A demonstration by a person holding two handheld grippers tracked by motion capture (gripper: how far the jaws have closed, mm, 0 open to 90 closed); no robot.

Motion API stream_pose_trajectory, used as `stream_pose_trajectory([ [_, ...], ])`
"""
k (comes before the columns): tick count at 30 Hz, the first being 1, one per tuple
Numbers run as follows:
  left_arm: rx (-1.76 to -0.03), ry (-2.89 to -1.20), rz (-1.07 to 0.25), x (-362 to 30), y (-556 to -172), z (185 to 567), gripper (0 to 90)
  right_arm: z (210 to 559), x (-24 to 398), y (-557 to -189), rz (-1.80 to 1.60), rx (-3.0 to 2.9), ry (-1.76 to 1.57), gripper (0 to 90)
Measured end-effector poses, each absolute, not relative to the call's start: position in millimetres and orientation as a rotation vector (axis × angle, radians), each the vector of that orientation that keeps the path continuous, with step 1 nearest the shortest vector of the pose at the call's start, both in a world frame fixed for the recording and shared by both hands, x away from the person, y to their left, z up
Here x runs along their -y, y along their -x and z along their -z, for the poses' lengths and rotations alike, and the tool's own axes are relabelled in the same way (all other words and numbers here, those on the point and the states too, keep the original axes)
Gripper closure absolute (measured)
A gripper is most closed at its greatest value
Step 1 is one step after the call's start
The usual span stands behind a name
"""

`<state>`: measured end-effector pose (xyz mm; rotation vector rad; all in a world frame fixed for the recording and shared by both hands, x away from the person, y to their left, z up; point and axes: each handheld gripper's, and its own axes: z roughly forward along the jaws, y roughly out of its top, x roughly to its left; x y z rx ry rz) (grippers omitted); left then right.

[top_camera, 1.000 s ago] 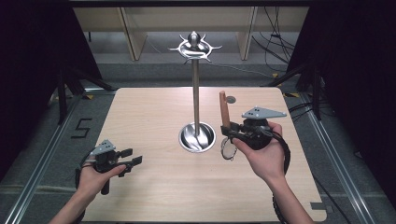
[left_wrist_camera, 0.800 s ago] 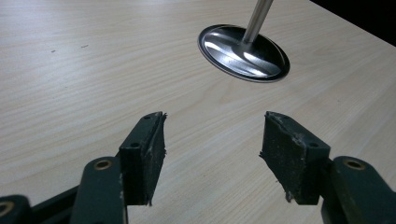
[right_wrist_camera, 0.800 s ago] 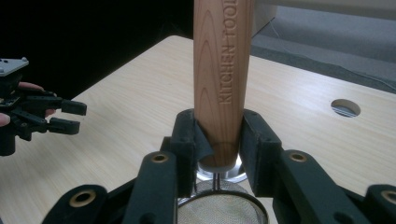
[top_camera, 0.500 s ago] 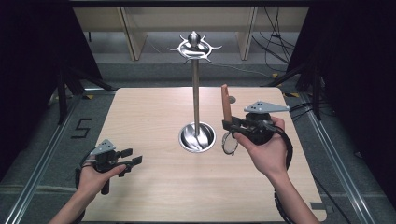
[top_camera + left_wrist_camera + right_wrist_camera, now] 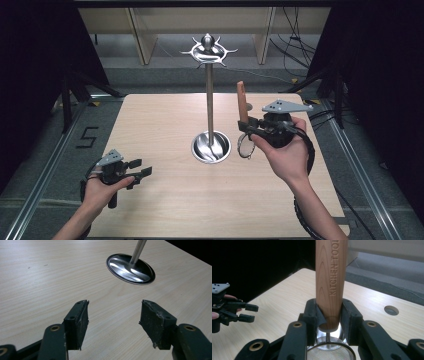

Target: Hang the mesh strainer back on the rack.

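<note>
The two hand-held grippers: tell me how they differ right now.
The right hand-held gripper is shut on the wooden handle of a strainer; the left hand-held gripper is open with nothing between its jaws. In the high view the right one is held up beside the metal stand, the handle pointing up, while the left one sits low over the table near its front left. Both have black jaws and a grey plate on top.

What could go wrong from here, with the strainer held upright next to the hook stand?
1. The right gripper pinches only the bottom end of the strainer handle, so the strainer could pivot or slip.
2. The stand is tall on a small base; a knock against its pole could tip it.
3. The left gripper, open and far off, cannot steady it.
</note>
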<state>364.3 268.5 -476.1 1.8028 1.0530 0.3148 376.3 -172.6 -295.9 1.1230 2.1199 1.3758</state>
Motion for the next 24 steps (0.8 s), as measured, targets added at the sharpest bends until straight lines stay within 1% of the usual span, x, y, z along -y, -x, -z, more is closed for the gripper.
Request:
stream_pose_trajectory([
  [24,-1.056,-1.794,-0.306,-268.6,-364.9,476.3,38.4,279.8,160.9,-385.7,-1.402,-2.11,-1.065,69.3],
])
